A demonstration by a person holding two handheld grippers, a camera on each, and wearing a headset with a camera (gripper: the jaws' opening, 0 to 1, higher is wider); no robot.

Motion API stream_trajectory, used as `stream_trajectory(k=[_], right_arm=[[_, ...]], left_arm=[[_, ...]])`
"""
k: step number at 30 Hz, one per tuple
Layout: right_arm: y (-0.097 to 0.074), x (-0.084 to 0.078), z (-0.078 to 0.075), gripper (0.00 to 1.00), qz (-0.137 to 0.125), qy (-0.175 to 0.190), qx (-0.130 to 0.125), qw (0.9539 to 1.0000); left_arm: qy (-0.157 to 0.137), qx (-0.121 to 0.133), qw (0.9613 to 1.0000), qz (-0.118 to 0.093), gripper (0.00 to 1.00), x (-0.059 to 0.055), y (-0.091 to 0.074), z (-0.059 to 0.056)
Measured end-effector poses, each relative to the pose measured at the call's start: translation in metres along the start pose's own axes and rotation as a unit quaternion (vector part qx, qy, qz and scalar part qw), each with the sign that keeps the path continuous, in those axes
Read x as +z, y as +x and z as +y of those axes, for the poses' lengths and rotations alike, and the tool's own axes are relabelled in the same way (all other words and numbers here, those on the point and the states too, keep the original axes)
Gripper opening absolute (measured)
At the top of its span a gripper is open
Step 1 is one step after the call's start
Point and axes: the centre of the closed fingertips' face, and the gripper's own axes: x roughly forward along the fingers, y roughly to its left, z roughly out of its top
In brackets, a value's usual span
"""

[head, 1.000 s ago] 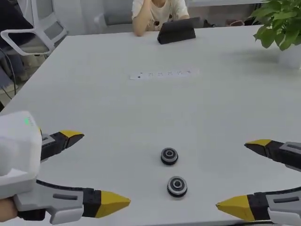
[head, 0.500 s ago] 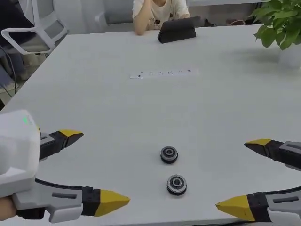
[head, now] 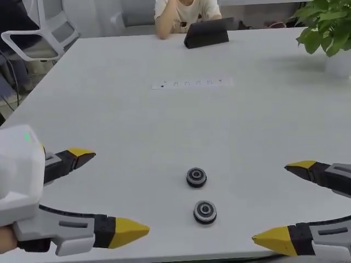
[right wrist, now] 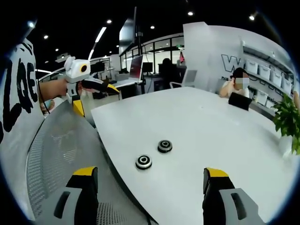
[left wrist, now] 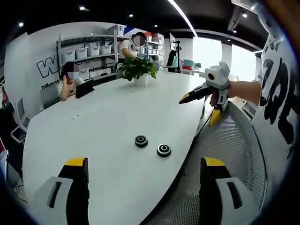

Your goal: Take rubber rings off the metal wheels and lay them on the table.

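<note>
Two small metal wheels with black rubber rings lie flat on the white table, one farther [head: 196,177] and one nearer [head: 205,211] to the front edge. The left gripper view shows them as wheel [left wrist: 141,140] and wheel [left wrist: 163,150]; the right gripper view as wheel [right wrist: 164,146] and wheel [right wrist: 143,161]. My left gripper [head: 112,193] is open at the lower left, well apart from the wheels. My right gripper [head: 277,203] is open at the lower right, also clear of them. Nothing sits between either pair of yellow-tipped jaws.
A white power strip [head: 192,84] lies mid-table. A dark tablet [head: 205,34] stands at the far edge in front of a seated person. A potted plant [head: 326,27] occupies the far right corner. A white chair [head: 38,38] stands at the far left.
The wheels and grippers keep their places; the head view has shifted slightly, and the left gripper sits a little lower in it.
</note>
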Motion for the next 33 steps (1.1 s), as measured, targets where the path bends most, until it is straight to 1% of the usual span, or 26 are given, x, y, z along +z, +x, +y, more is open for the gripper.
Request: stream_trajectory(k=[6, 19, 27, 33], right_arm=[[-0.0014, -0.001, -0.0002, 0.93, 0.003, -0.003, -0.002, 1.0], [-0.0012, 0.0022, -0.0013, 0.93, 0.001, -0.007, -0.004, 1.0], [-0.0003, 0.0024, -0.0059, 0.92, -0.001, -0.005, -0.007, 1.0], [0.0009, 0.0036, -0.0093, 0.91, -0.004, -0.006, -0.006, 1.0]], left_arm=[[0.0, 0.0, 1.0, -0.002, 0.98, -0.0005, -0.0009, -0.0007], [0.004, -0.002, 1.0, -0.003, 0.97, -0.0006, -0.0014, -0.0006], [0.005, -0.005, 1.0, -0.002, 0.97, -0.0014, 0.0015, 0.0003], [0.012, -0.012, 0.9999, 0.001, 0.97, -0.001, 0.0061, -0.0028]])
